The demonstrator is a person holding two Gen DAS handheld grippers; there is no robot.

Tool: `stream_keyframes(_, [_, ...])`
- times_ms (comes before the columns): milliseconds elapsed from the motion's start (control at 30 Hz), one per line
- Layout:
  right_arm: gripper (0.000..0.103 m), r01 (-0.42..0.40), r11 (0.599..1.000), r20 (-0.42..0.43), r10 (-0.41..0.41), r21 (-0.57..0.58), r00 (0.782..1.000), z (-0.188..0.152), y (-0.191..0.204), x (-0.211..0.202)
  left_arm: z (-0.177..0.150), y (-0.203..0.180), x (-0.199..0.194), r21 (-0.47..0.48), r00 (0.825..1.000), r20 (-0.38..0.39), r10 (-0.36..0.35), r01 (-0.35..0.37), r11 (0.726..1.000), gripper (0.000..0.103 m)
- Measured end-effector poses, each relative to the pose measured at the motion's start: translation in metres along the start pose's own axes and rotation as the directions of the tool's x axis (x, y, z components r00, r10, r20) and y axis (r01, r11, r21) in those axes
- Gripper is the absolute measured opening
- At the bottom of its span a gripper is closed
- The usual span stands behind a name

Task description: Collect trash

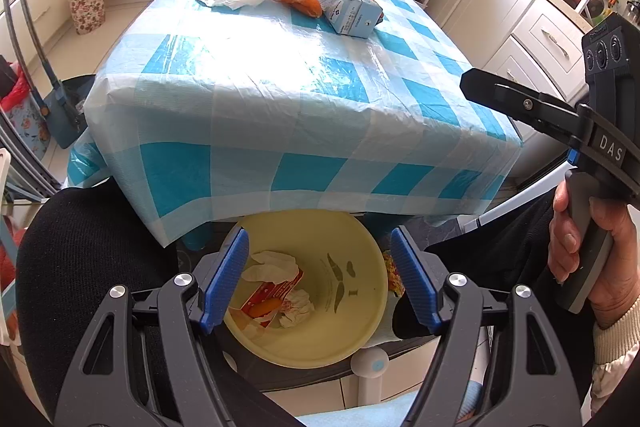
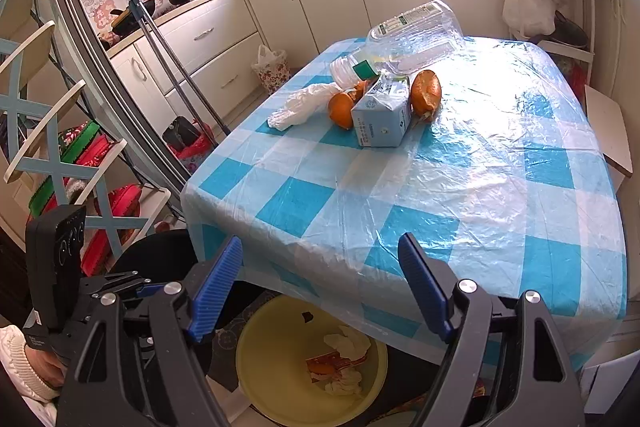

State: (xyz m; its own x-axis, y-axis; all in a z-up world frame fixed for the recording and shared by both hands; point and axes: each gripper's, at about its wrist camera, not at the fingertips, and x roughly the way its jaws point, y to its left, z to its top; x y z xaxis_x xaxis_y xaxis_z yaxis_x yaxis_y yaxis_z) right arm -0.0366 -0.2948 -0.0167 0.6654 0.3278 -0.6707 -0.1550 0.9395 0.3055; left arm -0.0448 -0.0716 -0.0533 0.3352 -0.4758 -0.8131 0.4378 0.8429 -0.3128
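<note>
A yellow bin (image 1: 352,323) stands on the floor below the table's near edge and holds crumpled tissues and a red wrapper (image 1: 276,295); it also shows in the right wrist view (image 2: 272,387). My left gripper (image 1: 320,279) is open and empty right above the bin. My right gripper (image 2: 320,291) is open and empty over the table's near edge. On the far part of the table lie a blue carton (image 2: 384,115), orange peels (image 2: 426,93), a white plastic bag (image 2: 300,105) and a clear plastic bottle (image 2: 412,39).
The table has a blue-and-white checked plastic cloth (image 2: 440,195). A mop handle (image 2: 172,55) leans at the left. A floral bag (image 2: 272,67) sits by the cabinets. Chairs stand at the left (image 2: 52,147). My right gripper's body shows at the left view's right (image 1: 568,123).
</note>
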Motion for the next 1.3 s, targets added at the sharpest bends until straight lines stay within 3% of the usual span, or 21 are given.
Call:
stream_keyframes(833, [0.077, -0.01, 1.0, 0.01, 0.01, 0.013, 1.0, 0.001, -0.003, -0.004, 0.0, -0.003, -0.003, -0.001, 1.0, 0.011, -0.011, 0.011, 1.0, 0.071])
stream_keyframes(1100, [0.077, -0.019, 1.0, 0.024, 0.019, 0.02, 1.0, 0.003, -0.003, -0.007, 0.011, 0.012, -0.039, -0.046, 0.986, 0.166, -0.026, 0.034, 0.998, 0.071])
stream_keyframes(1300, [0.077, -0.021, 0.999, 0.03, 0.02, 0.048, 0.999, 0.007, -0.009, -0.004, 0.035, 0.02, -0.044, -0.043, 0.98, 0.198, -0.015, 0.023, 0.999, 0.071])
